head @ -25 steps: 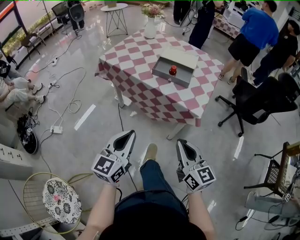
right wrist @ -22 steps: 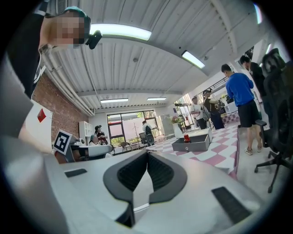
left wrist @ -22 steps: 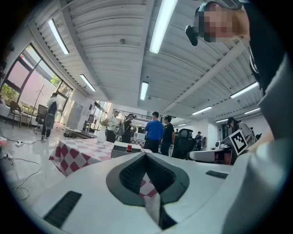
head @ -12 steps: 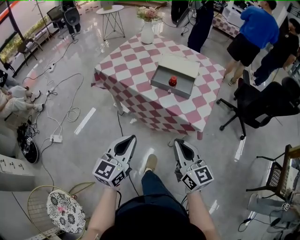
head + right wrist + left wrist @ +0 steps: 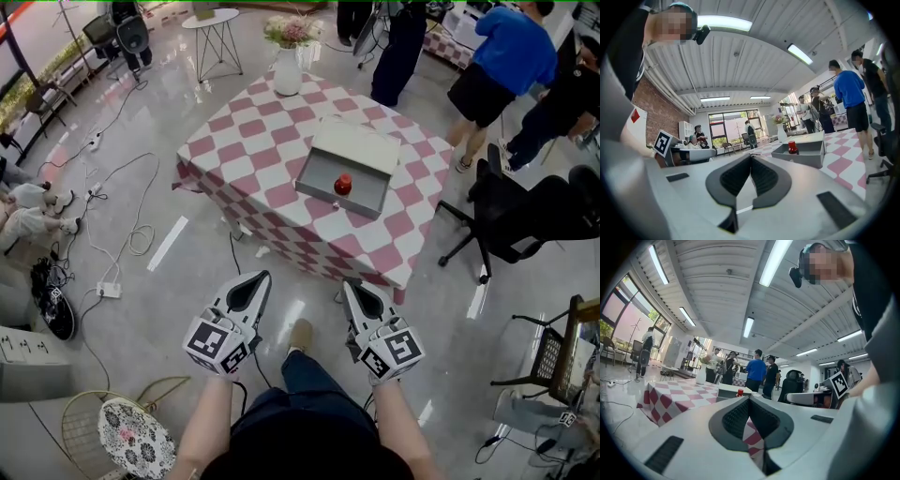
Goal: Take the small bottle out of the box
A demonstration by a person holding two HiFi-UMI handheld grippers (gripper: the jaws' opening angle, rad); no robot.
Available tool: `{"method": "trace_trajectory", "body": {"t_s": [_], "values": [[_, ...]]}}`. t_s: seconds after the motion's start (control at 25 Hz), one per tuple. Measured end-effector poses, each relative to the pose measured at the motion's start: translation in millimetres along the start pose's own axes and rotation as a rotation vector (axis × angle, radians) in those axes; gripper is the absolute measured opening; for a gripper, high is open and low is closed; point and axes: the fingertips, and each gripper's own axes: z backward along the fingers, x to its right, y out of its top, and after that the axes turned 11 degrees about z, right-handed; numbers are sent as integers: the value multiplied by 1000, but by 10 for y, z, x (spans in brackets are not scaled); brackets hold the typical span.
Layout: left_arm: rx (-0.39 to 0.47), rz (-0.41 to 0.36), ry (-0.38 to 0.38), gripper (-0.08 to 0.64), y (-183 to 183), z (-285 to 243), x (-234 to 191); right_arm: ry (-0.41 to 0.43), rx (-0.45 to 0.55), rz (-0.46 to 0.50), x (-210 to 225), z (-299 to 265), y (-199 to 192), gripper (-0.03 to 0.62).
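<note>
Above the floor, left tongs and right tongs sit closed, empty.

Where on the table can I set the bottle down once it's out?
Widest bare patch: pink-and-white checked tablecloth left of the grey open box, towards the white flower vase. A strip along the near edge. Right of the box is tight.

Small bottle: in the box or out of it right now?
In. The small bottle stands upright inside the open grey box on the checked table.
</note>
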Motion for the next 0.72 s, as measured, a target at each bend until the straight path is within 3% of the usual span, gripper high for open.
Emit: {"method": "trace_trajectory", "body": {"t_s": [0.72], "values": [[-18, 3, -57, 8, 205, -1006, -427, -9, -37, -10, 731, -710, -46, 3]]}}
